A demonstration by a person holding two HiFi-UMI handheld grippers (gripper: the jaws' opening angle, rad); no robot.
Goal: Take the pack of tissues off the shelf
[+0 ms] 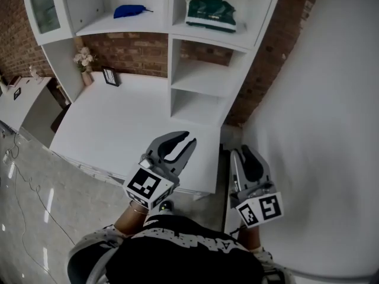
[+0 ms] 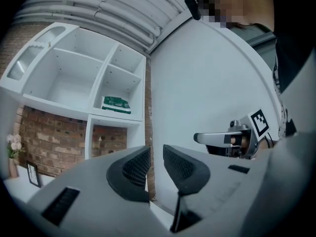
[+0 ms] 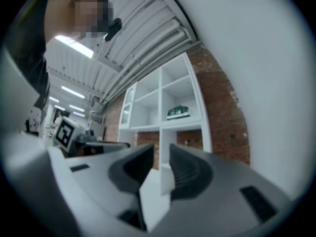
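1. The pack of tissues [image 1: 210,13] lies flat in the upper right compartment of the white shelf [image 1: 170,70], close to the front edge. It is green with pale print and looks soft and slightly pillowed. It is probably wrapped in plastic, though it is too small here to be sure.
2. To take it well, reach up and forward and spread one pair of jaws wider than the pack is thick. Then close gently on its front edge, since a soft wrap will likely crumple or slip under a hard pinch.
3. Your left gripper [image 1: 182,144] and right gripper [image 1: 247,152] hang low over the near edge of the desk [image 1: 118,129], well apart from the pack. Each pair of jaws stands at a narrow gap with nothing between them. Their pads are dark and ribbed.
4. The shelf is smooth matte white with square compartments, and a rough red brick wall [image 1: 136,55] shows behind it. A blue object [image 1: 130,10] lies in the compartment to the left.
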